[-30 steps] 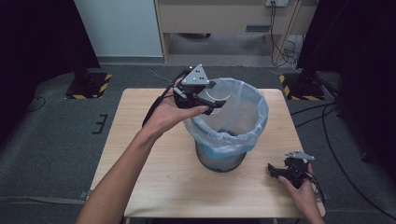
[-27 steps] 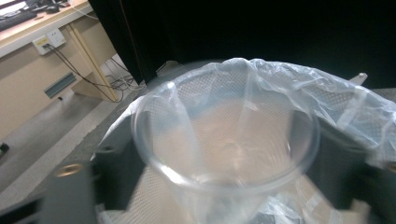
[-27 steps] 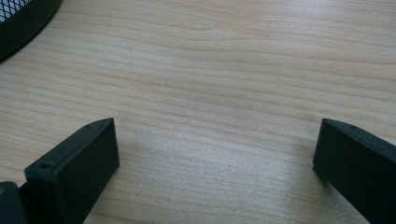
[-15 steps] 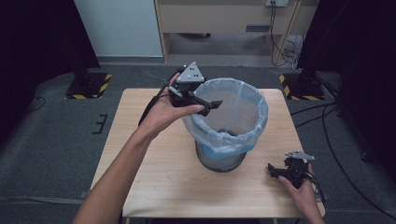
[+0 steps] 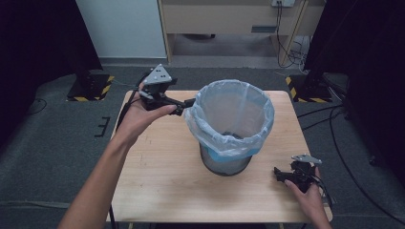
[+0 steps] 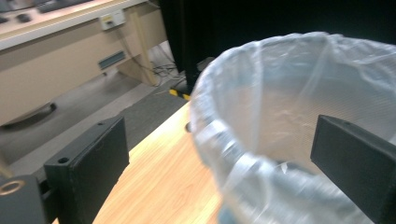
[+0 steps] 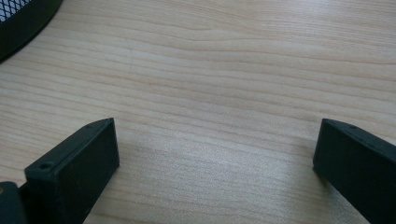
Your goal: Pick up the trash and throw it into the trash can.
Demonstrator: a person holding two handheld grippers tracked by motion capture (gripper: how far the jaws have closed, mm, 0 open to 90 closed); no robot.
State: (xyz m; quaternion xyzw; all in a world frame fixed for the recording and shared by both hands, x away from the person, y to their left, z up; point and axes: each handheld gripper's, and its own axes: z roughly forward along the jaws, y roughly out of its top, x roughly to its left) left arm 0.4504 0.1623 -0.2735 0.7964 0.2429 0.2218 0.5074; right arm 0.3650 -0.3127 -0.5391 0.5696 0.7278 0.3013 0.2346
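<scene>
A black mesh bin [image 5: 224, 163] lined with a pale blue plastic bag [image 5: 230, 109] stands mid-table. Something dark lies at its bottom [image 5: 229, 137]; I cannot tell what. My left gripper [image 5: 186, 105] hovers just left of the bag's rim, pointing at it. Its jaws have just been opening, and nothing is held between them. In the left gripper view the bag [image 6: 289, 93] rises just beyond the open left gripper [image 6: 217, 125]. My right gripper [image 5: 279, 173] rests open near the table's front right corner; in its own view the right gripper [image 7: 217, 123] spans bare wood.
The wooden table [image 5: 162, 176] has bare room left of and in front of the bin. The bin's mesh foot [image 7: 18, 18] shows at the upper left of the right gripper view. Yellow-and-black striped bases [image 5: 90, 90] and cables [image 5: 334, 124] lie on the floor around.
The left gripper has drawn back from over the bin's left rim to just outside it, and its jaws have opened wide. The right hand has stayed put.
</scene>
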